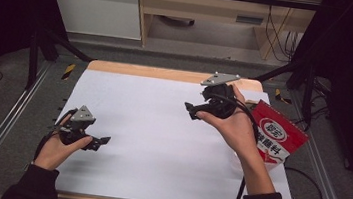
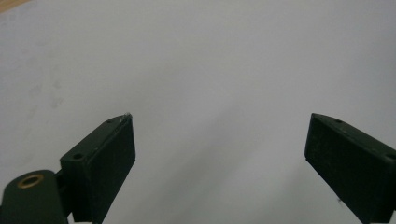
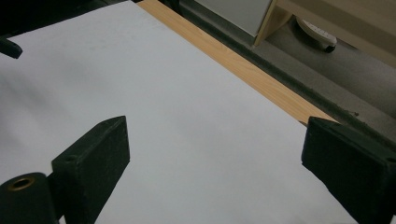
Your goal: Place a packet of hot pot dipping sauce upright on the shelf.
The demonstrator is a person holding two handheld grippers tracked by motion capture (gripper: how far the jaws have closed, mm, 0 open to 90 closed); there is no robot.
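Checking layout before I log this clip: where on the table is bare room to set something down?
The white sheet is bare between the left gripper and right gripper, and along the far wooden edge. It is crowded at the right edge, where the red bag lies beside the right forearm.
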